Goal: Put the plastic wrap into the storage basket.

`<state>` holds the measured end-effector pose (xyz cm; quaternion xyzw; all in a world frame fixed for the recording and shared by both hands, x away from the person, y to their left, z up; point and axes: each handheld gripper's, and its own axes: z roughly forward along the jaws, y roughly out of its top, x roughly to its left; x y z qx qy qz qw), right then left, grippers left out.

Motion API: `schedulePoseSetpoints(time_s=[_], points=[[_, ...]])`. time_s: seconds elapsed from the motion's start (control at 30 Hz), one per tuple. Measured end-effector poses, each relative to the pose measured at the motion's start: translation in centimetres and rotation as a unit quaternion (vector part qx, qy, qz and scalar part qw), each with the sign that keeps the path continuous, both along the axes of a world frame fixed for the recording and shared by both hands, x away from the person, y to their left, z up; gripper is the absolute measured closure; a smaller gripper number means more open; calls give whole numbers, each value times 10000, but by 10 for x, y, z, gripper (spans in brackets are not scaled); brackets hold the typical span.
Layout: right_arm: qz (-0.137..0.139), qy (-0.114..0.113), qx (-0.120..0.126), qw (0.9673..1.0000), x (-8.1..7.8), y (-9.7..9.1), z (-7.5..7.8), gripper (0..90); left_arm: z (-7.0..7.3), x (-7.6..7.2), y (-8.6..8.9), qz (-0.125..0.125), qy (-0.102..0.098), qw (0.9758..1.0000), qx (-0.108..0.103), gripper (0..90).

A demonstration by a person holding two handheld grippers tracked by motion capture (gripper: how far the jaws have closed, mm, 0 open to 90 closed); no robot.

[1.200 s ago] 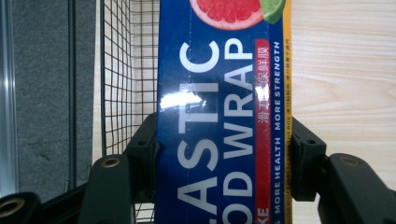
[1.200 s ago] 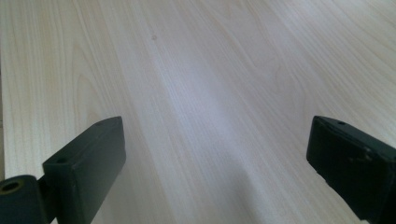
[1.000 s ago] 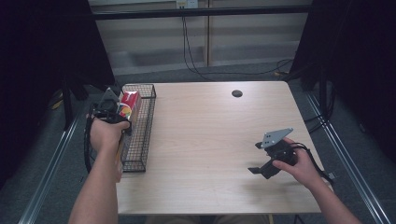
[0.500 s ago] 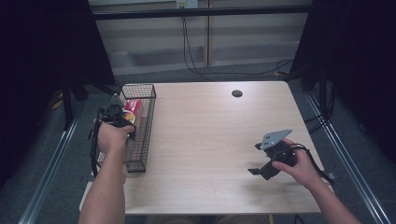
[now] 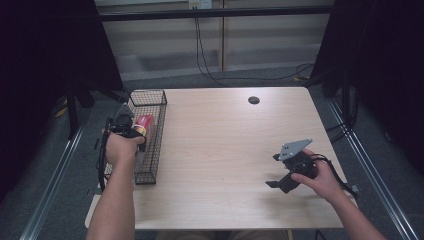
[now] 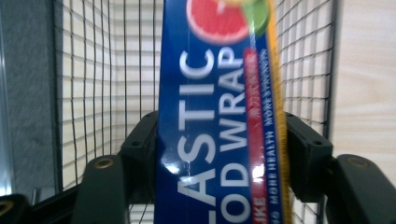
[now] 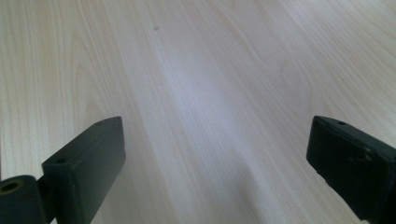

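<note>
Food-wrap box (image 6: 217, 121) between the left gripper (image 6: 219, 140) jaws, inside the wire basket (image 5: 150, 145).
Left gripper view reads the blue box's white lettering and grapefruit picture; its jaws have just been opening, pads beside the box, contact unclear. High view shows the right gripper (image 5: 285, 172) released, resting on the counter (image 5: 220, 145).

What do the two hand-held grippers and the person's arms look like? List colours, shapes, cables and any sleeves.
Both are black. The left hand-held gripper has a dark cable hanging from it. The right hand-held gripper carries a grey three-cornered plate with small holes on top, and a black cable trails behind it. In the gripper views the jaws are blocky, matte black, with brass-coloured pins at the joints. Both forearms are bare, with no sleeves.
</note>
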<state>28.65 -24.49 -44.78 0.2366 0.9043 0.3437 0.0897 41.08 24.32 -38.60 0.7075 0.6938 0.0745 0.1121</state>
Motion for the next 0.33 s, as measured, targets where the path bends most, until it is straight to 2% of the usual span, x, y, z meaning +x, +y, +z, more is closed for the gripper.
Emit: schedulePoseSetpoints(time_s=[0.07,0.2,0.27,0.33], points=[[-4,-1,-9,10000,0,0,0,43,11,0,-1,-180,-130,9997,50,330],[-17,-36,-15,10000,0,-1,0,43,29,-2,-4,-294,-464,9984,-105,232],[-12,-22,-9,10000,0,-1,0,43,35,-3,-6,-407,-592,9972,-212,229],[-20,-16,-14,10000,0,0,0,43,38,-4,-8,-521,-663,9962,-231,220]])
